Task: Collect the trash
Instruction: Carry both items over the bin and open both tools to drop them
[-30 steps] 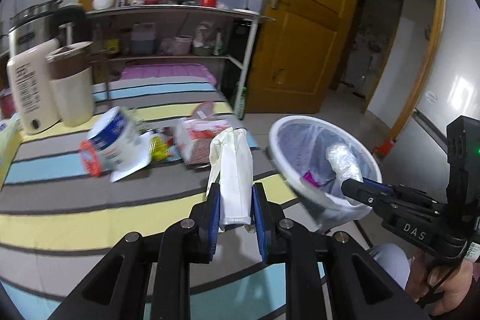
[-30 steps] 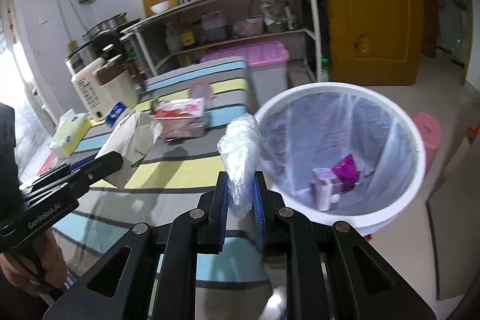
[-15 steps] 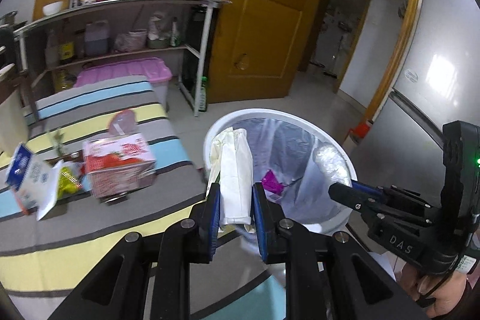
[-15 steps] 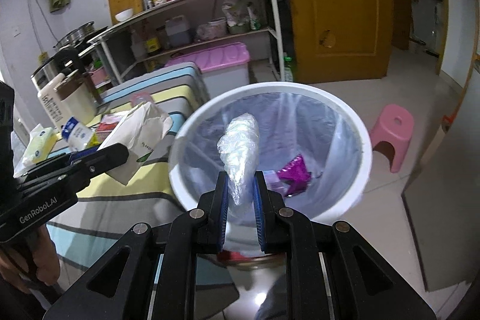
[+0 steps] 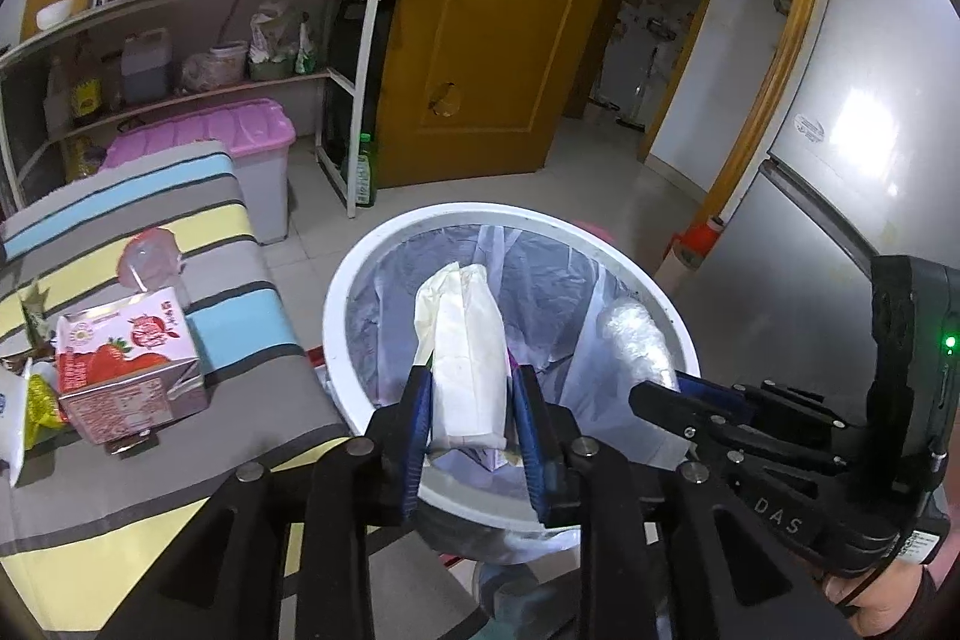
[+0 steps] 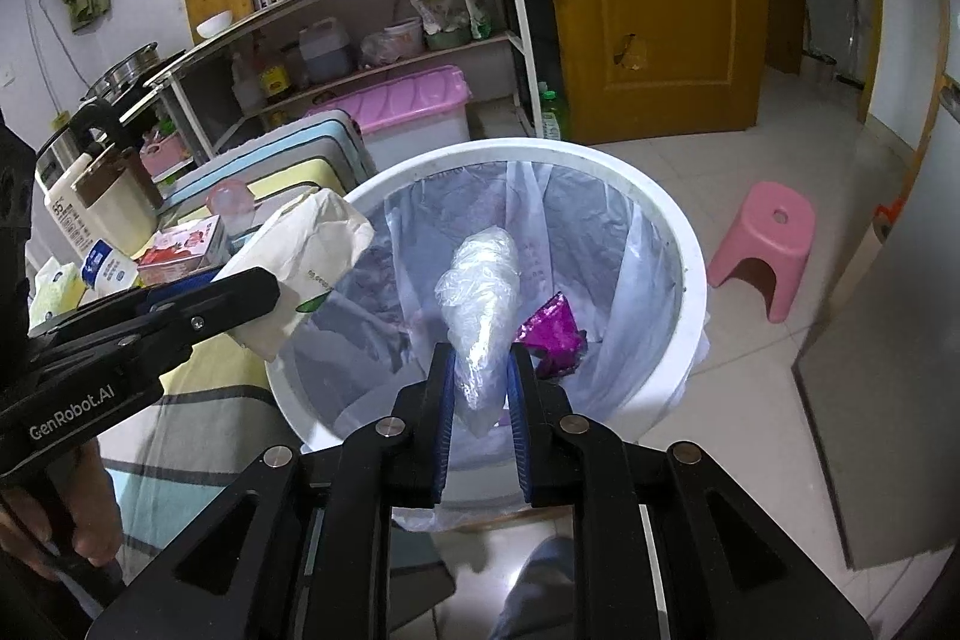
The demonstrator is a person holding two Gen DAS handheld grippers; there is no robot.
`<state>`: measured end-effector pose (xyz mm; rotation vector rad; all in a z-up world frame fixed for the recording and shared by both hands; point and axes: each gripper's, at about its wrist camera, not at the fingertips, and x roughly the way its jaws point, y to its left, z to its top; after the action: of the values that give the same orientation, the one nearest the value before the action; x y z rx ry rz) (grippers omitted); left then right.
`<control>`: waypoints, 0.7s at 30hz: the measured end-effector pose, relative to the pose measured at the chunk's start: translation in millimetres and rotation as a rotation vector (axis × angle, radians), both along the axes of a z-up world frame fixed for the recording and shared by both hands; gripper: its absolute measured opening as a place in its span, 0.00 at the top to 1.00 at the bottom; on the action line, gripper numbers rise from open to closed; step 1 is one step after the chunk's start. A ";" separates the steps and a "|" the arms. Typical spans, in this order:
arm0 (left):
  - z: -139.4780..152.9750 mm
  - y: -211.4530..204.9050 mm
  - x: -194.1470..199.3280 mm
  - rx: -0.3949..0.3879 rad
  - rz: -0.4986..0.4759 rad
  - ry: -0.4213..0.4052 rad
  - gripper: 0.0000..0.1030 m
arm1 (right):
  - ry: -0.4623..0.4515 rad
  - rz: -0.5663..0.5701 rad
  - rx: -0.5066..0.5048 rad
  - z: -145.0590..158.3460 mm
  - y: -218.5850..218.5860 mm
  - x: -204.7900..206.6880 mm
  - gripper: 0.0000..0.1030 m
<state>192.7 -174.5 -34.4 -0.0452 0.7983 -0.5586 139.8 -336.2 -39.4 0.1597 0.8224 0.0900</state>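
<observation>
A white bin with a clear liner stands beside the striped table. My left gripper hangs over its near rim. Its jaws are opening, and a crumpled white paper bag stands between them with a small gap at the right pad. My right gripper is shut on a rolled clear plastic bag above the bin's middle; its jaws are starting to open while the pads still touch the bag. A purple wrapper lies inside the bin. Each gripper shows in the other's view: left gripper, right gripper.
A strawberry milk carton, a pink cup lid and other wrappers lie on the table. A pink stool stands right of the bin. A pink-lidded box and a shelf rack are behind, with a yellow door beyond.
Both grippers swung from above the table to over the bin, each carrying its bag. The left jaws have spread wider around the paper bag.
</observation>
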 end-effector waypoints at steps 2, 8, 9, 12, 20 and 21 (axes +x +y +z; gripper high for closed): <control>-0.5 0.1 2.3 -0.004 -0.002 0.000 0.71 | 0.001 -0.003 0.002 -1.6 -1.0 0.9 0.80; 1.1 2.7 2.3 -0.022 -0.003 -0.002 0.70 | -0.009 -0.011 0.006 0.0 -1.4 0.6 0.72; 2.1 3.1 2.2 -0.024 -0.002 -0.003 0.70 | -0.011 -0.013 0.009 0.8 -1.7 -0.2 0.72; 4.4 6.9 -0.4 -0.037 0.004 -0.005 0.70 | -0.022 -0.013 0.013 3.3 0.6 -3.8 0.72; 14.1 28.4 -21.4 -0.043 0.056 -0.044 0.70 | -0.072 0.024 0.029 17.5 11.2 -19.7 0.72; 15.5 32.8 -25.8 -0.042 0.072 -0.052 0.70 | -0.078 0.032 0.030 18.7 13.9 -22.1 0.72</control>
<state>166.9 -141.7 -18.9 -0.0970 0.7319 -0.5065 117.8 -322.4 -20.7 0.1704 0.7466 0.1381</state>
